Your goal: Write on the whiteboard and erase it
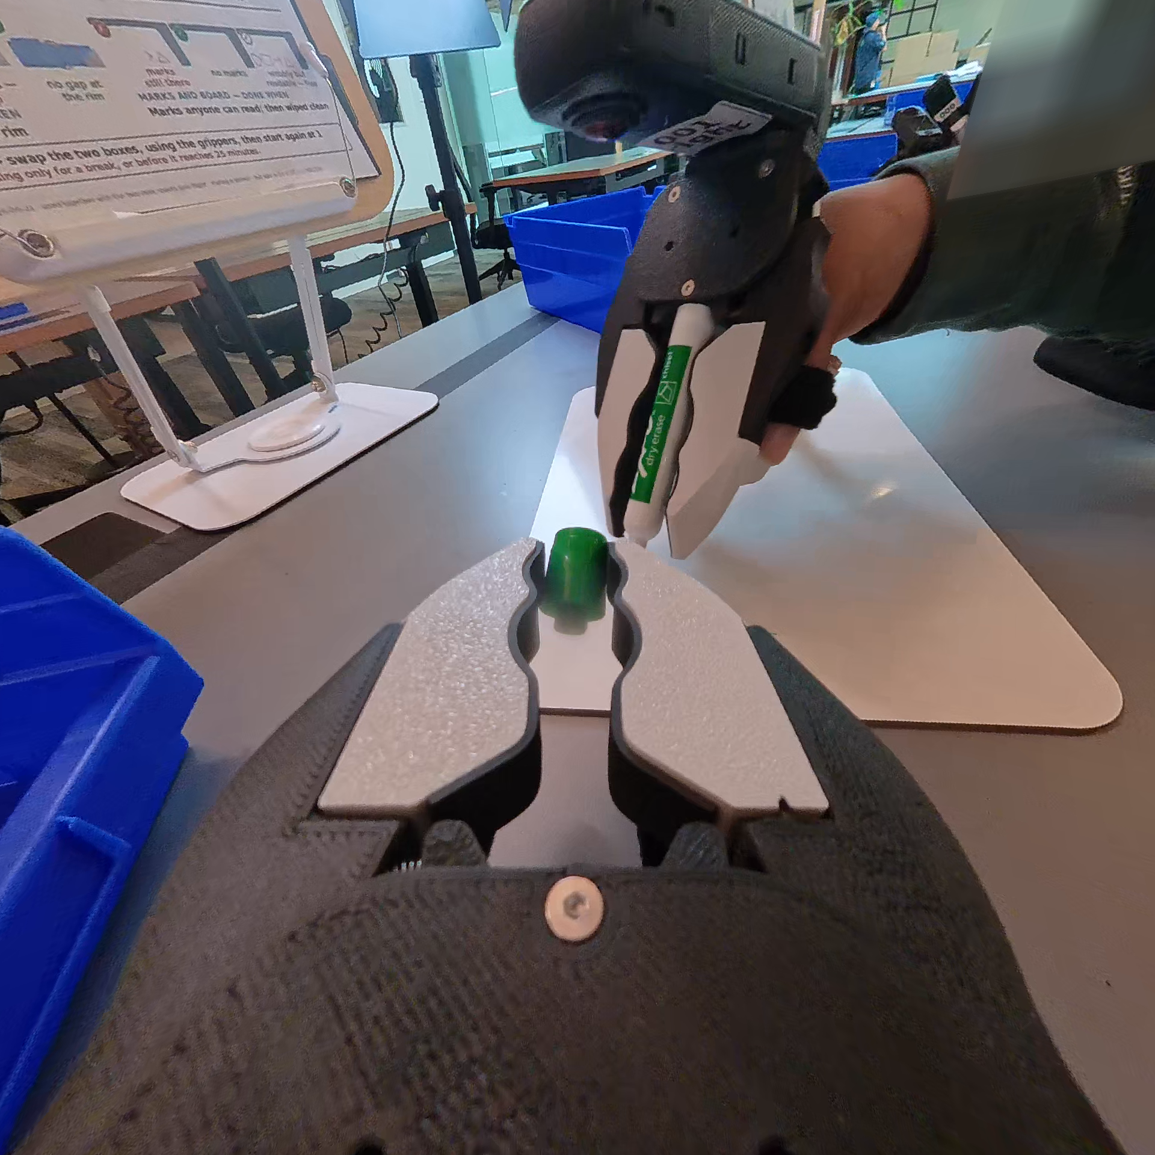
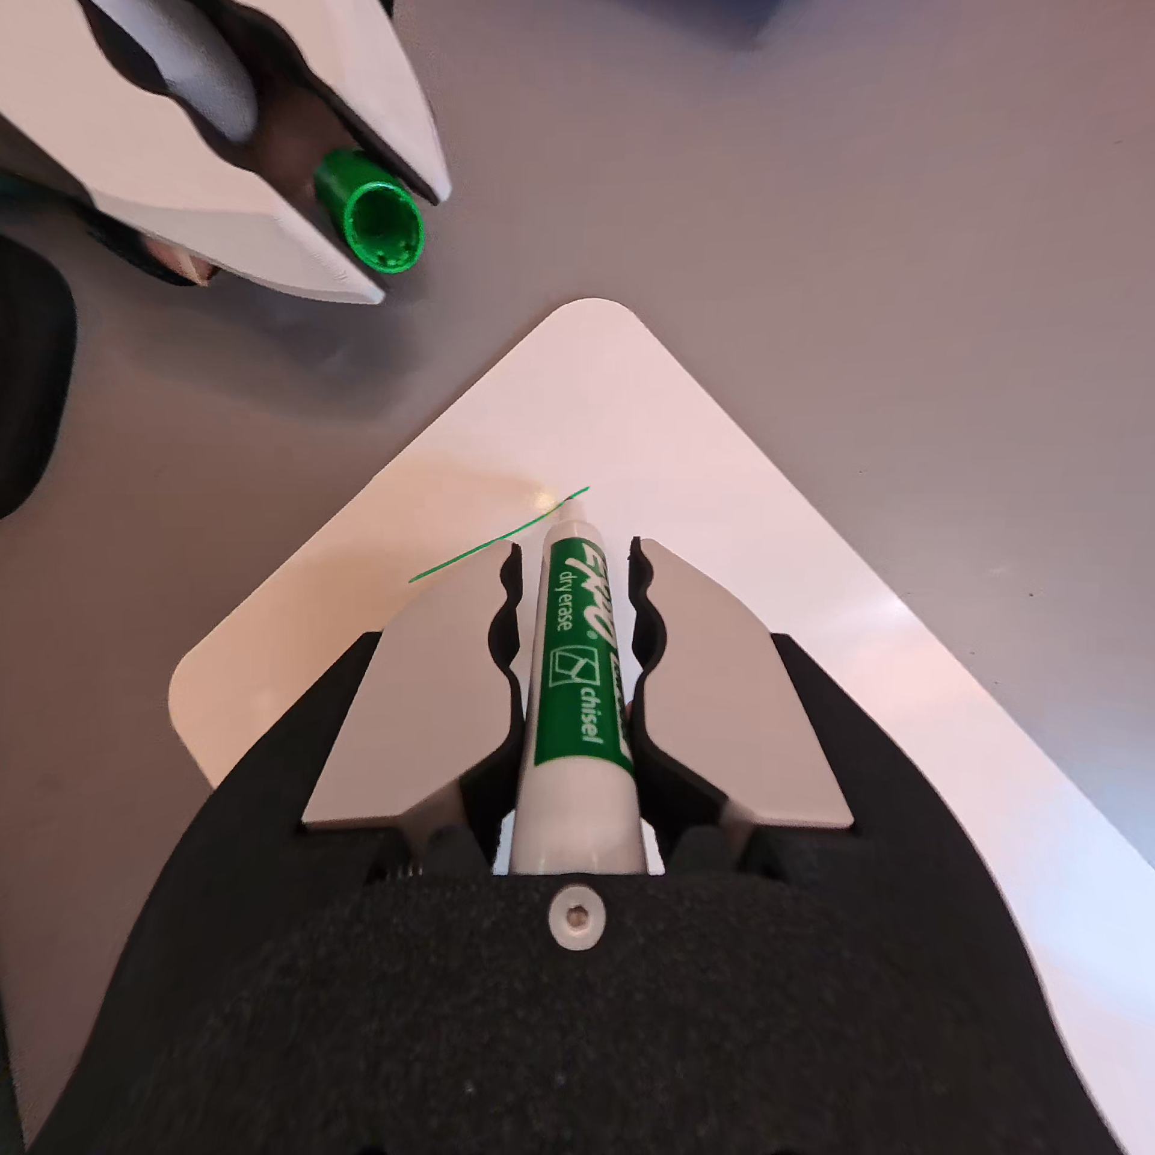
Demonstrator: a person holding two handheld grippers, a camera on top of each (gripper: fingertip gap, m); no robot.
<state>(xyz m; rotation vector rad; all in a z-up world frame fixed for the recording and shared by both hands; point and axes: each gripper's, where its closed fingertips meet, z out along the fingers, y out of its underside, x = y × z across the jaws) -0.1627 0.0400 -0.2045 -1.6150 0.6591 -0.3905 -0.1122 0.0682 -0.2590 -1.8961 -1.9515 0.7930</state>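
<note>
Marker (image 2: 578, 681), green dry-erase, white barrel w/ green label: judged light, stiff, smooth plastic, so liable to slip or twist under writing pressure; best held mid-barrel on the label, approx. where the right gripper (image 2: 575, 550) has it now, jaws narrowed onto the barrel, rear end running back betw. the fingers. Long axis lies along the gripper's fingers, tilted steeply down; tip points at the whiteboard (image 2: 719, 500) and sits on it near the board's far corner, at the end of a thin green stroke (image 2: 494, 540). Board lies flat on the grey tabletop (image 2: 875, 187), thin, rigid, glossy; may slide if pushed sideways. Left gripper (image 1: 575, 562) is closed on the green cap (image 1: 575, 578), open end facing outward, held just off the board's corner. No eraser in view.
</note>
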